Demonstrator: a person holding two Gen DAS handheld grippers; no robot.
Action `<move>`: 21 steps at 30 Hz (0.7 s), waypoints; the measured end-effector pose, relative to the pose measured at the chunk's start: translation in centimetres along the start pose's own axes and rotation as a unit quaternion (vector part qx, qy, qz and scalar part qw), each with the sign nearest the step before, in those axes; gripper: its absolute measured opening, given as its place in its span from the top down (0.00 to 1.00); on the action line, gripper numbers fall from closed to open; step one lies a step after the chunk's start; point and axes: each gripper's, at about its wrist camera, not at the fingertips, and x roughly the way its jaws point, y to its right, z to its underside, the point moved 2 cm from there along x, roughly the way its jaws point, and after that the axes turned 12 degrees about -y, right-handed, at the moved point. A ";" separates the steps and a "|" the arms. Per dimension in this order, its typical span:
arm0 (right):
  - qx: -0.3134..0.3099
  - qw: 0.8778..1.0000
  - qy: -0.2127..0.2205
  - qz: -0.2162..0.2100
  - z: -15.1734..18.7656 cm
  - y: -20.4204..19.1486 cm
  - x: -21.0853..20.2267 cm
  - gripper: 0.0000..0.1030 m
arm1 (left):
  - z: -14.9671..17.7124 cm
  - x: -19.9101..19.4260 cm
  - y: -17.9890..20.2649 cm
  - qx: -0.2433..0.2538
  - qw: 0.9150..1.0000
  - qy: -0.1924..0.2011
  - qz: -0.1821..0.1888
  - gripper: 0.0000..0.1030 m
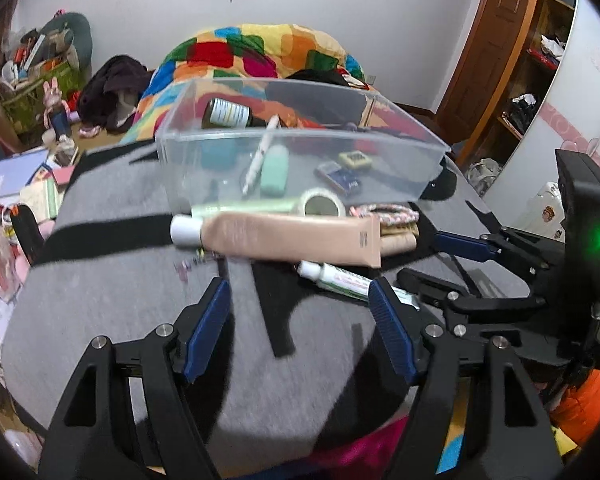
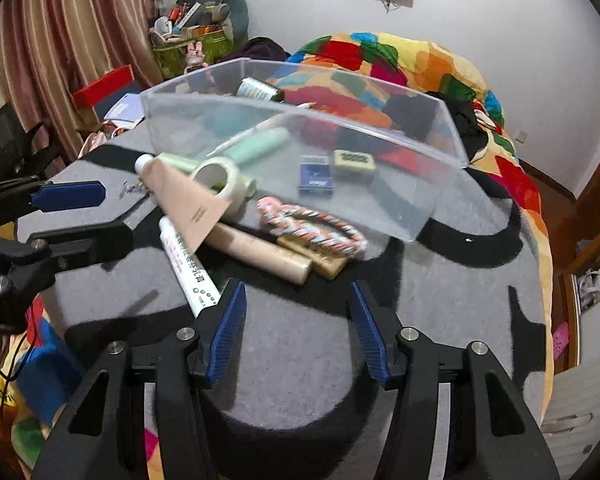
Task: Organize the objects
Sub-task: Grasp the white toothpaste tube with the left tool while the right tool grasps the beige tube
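A clear plastic bin point(image 1: 228, 136) point(image 2: 440, 216) stands on a grey felt mat point(image 1: 120, 280) point(image 2: 300, 352). Inside lie a dark bottle point(image 1: 226, 113), a pen point(image 1: 260, 156), a mint tube point(image 1: 275, 170), a blue box point(image 2: 316, 178) and a small tin point(image 2: 354, 162). In front of it lie a beige tube point(image 1: 292, 238) point(image 2: 184, 200), a tape roll point(image 1: 323, 203) point(image 2: 220, 180), a braided bracelet point(image 2: 312, 226), a cream stick point(image 2: 260, 252) and a white tube point(image 1: 336, 278) point(image 2: 184, 268). My left gripper point(image 1: 300, 300) is open, near the white tube. My right gripper point(image 2: 298, 304) is open, short of the stick; it shows at the right of the left wrist view point(image 1: 456, 256).
A colourful quilt point(image 1: 260, 52) point(image 2: 400, 64) lies heaped behind the bin. Books and clutter point(image 1: 24, 176) sit to the left, a wooden door and shelves point(image 1: 512, 52) to the right. The left gripper shows at the left of the right wrist view point(image 2: 76, 216).
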 end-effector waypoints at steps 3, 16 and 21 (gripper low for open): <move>-0.029 0.999 -0.002 -0.040 0.6 -1.6 -0.4 0.51 | 0.5 0.4 -0.1 -0.010 1.000 -0.006 0.006 0.31; -0.031 0.998 0.004 -0.045 -0.2 0.6 -0.9 0.70 | 0.8 2.3 1.2 -0.008 1.000 -0.011 -0.019 0.42; -0.045 0.998 -0.015 -0.038 -1.1 0.3 0.8 0.73 | 1.2 2.2 1.2 0.008 1.000 -0.008 -0.021 0.70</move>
